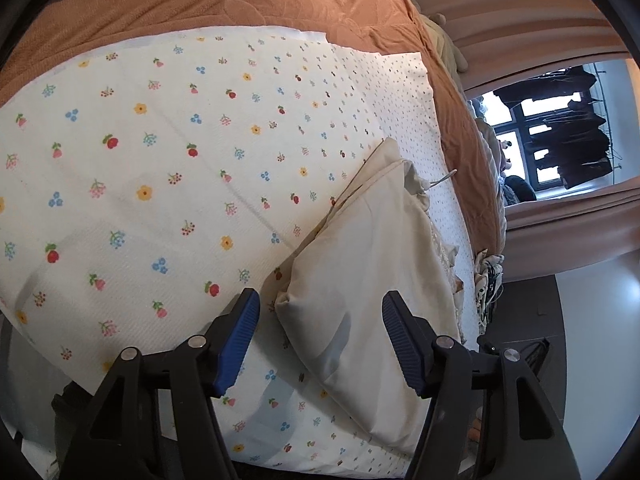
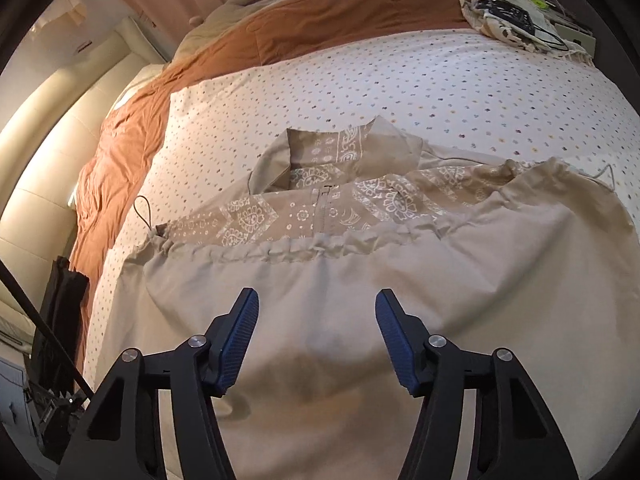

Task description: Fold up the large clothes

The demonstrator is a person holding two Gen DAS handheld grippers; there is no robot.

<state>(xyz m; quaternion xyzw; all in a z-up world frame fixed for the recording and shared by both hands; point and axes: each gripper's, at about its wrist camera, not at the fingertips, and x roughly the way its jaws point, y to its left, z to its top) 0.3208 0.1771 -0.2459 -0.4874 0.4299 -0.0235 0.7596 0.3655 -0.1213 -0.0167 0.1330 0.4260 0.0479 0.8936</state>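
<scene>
A beige jacket (image 2: 400, 288) with a paisley-print lining, a zip and a drawstring hem lies folded over on a flower-print sheet (image 2: 400, 80). Its collar (image 2: 340, 148) points away from me. My right gripper (image 2: 318, 304) is open and empty, just above the jacket's plain lower panel. In the left wrist view the same jacket (image 1: 360, 280) shows as a folded cream bundle on the sheet (image 1: 140, 180). My left gripper (image 1: 320, 306) is open and empty, its fingers on either side of the bundle's near corner.
An orange-brown quilt (image 1: 200, 4) lies bunched behind the sheet and also shows in the right wrist view (image 2: 320, 20). A pile of cloth and cables (image 2: 516, 12) sits at the far right corner. A padded headboard (image 2: 52, 140) is at left. Curtains and a window (image 1: 552, 136) are at right.
</scene>
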